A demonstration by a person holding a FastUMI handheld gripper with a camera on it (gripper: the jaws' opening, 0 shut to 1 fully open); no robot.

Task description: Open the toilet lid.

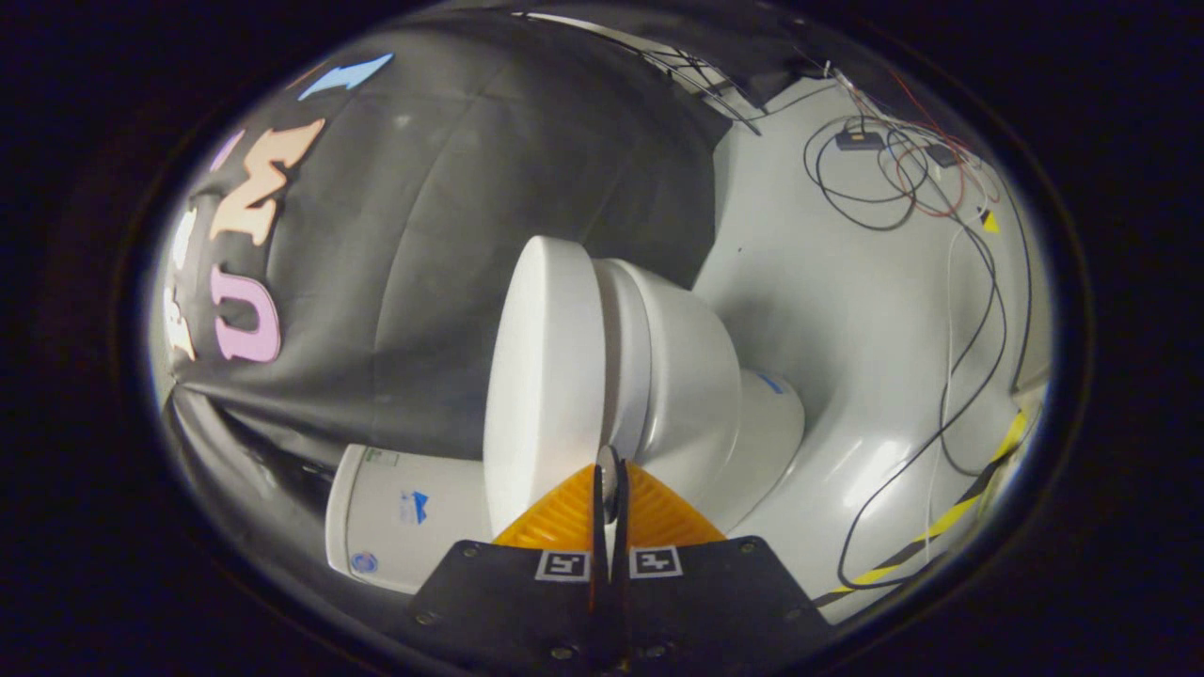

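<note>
The view is rolled sideways, so the white toilet lies across it. Its lid (541,376) is a broad white oval facing the black cloth. The seat (625,348) and the bowl (691,395) sit on the lid's other side, toward the floor. My gripper (609,467) is at the lid's front rim, on the seam between lid and seat. The fingers (564,515) are nearly together, with a thin piece of the lid's rim pinched between their tips. One finger lies over the lid's top and the other sits on the seat side.
The white tank (404,512) stands behind the lid, against the black cloth wall. The pale floor (847,310) beyond the bowl carries loose black and red cables (903,179) and a yellow-black tape strip (950,512).
</note>
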